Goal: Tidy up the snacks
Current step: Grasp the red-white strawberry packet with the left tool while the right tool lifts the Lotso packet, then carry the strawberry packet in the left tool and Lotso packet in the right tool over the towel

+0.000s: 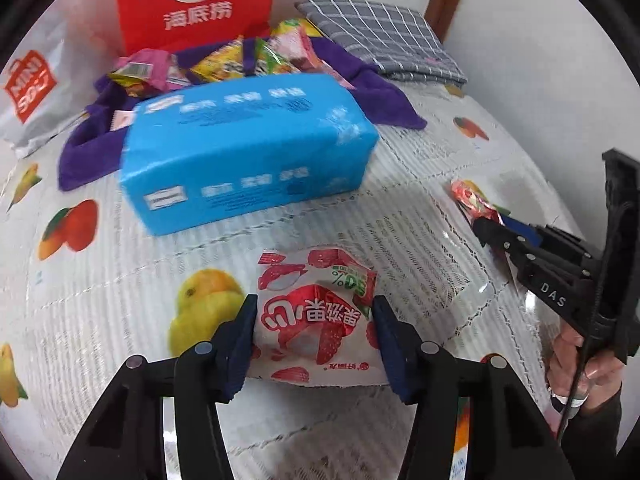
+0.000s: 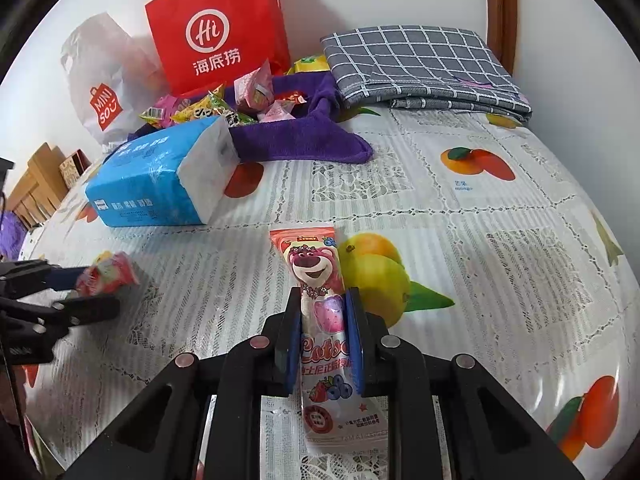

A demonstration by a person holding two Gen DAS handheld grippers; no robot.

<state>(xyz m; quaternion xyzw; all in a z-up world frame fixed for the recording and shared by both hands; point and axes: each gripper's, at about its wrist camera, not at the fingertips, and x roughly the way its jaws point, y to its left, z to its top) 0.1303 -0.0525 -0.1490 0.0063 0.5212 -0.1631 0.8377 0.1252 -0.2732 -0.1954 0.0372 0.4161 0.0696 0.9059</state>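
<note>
My left gripper (image 1: 314,312) is shut on a white and red strawberry snack pack (image 1: 316,300) just above the fruit-print tablecloth; it also shows in the right wrist view (image 2: 106,274). My right gripper (image 2: 322,304) is shut on a long pink bear-print candy stick pack (image 2: 318,280), also seen at the right of the left wrist view (image 1: 474,200). A pile of loose snacks (image 2: 224,108) lies on a purple towel (image 2: 296,140) at the back, beside a red paper bag (image 2: 218,28).
A blue tissue pack (image 1: 248,152) lies between my grippers and the snack pile. A white MINISO bag (image 2: 106,92) stands back left. A folded grey checked cloth (image 2: 420,68) lies back right. The tablecloth (image 2: 480,240) covers the table.
</note>
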